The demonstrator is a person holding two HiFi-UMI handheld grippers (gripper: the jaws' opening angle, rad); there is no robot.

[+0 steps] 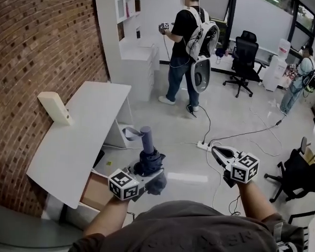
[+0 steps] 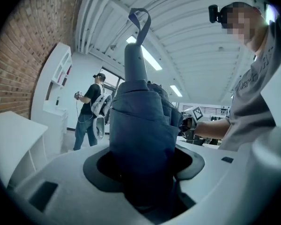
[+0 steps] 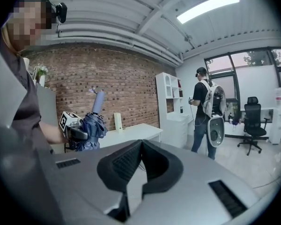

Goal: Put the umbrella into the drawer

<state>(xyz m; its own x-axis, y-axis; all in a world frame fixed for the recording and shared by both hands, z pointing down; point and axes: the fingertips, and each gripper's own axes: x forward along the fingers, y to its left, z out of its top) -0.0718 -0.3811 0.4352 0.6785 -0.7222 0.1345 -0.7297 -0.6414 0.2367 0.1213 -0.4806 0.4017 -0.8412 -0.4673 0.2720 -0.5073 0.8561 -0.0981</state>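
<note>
your left gripper [image 1: 147, 173] is clamped round the folded umbrella [image 1: 149, 160], handle up. it looks light, but the soft cloth may slip, so squeeze the stiff core. right gripper [image 1: 216, 151] is closed, empty. the open drawer [image 1: 97, 192] sits under the desk [image 1: 79, 135].

We see the umbrella [image 1: 149, 161] folded, its navy canopy bunched and a paler blue-grey handle pointing up with a strap loop at the tip. It stands upright, clamped by the canopy in the left gripper [image 1: 147, 173], just beside the white desk [image 1: 79, 140]. Under the desk edge what looks like a brown-lined drawer [image 1: 96, 191] stands pulled out.
</note>
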